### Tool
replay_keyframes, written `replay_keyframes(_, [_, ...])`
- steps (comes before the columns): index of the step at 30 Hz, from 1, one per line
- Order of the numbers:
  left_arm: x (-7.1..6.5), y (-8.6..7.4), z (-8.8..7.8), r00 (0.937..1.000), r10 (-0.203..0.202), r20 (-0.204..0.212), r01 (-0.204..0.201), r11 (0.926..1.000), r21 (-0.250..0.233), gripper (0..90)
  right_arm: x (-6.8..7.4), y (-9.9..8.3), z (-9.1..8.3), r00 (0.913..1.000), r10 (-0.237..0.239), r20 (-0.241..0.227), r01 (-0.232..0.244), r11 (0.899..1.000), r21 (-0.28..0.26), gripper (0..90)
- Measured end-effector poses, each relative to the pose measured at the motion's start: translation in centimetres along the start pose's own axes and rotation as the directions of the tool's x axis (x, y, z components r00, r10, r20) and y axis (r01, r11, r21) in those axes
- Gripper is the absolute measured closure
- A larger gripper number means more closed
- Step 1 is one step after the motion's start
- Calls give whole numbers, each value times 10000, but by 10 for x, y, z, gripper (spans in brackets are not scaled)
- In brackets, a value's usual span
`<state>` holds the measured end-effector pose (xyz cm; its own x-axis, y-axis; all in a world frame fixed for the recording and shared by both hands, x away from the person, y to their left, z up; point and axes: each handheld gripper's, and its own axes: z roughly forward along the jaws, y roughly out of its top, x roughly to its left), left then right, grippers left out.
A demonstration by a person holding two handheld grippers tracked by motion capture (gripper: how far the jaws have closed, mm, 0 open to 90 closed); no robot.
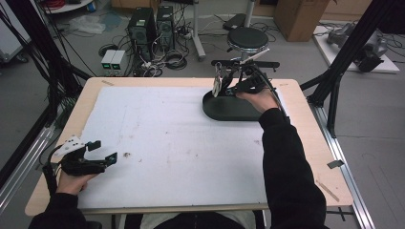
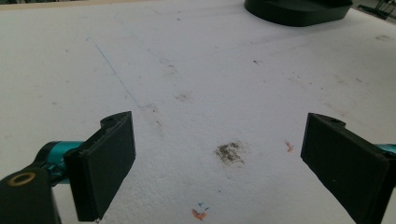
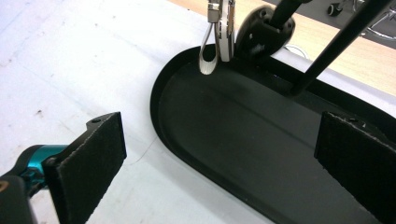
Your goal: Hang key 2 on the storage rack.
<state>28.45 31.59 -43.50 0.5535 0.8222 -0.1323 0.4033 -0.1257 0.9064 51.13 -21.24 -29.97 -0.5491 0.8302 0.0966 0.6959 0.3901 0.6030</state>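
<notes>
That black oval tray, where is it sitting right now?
In the high view the black oval tray lies on the white mat at the table's far right, under the right gripper, whose open fingers hover over it beside a small hanging metal clip.

Tray (image 3: 243, 135) edge-cropped, perhaps half

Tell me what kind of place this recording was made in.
Most likely a robotics or engineering lab, not a home. Desktop computer towers stand on a grey floor among loose cables, a black metal frame flanks the wooden table, and a person works hand-held grippers over a white foam sheet.
</notes>
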Motion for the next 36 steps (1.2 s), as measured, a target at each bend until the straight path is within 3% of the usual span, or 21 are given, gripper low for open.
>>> replay_keyframes(5, [0, 0, 0, 10000, -45, -24, 45, 10000, -54, 105, 4, -5, -16, 10000, 75, -58, -77, 9994, -330, 14])
replay_keyframes(6, [0, 0, 0, 10000, -58, -2, 58, 10000, -67, 105, 4, -8, -19, 9999, 63, -161, -72, 9983, -584, 16])
replay_keyframes(13, [0, 0, 1, 10000, -36, 10, 36, 10000, -47, 105, 1, -32, -36, 9997, 178, -144, -189, 9965, -814, 16])
replay_keyframes(20, [1, 0, 1, 10000, -59, -19, 59, 10000, -58, 105, 4, -52, -50, 9991, 98, 422, -63, 9965, -831, 16])
replay_keyframes(29, [0, 0, 1, 10000, -60, -28, 60, 10000, -53, 105, -3, -89, -54, 9974, 183, 701, -100, 9931, -1171, 16])
replay_keyframes(36, [0, 0, 1, 10000, -42, -34, 42, 10000, -5, 105, -7, -119, -51, 9971, 396, 656, -316, 9925, -1184, 16])
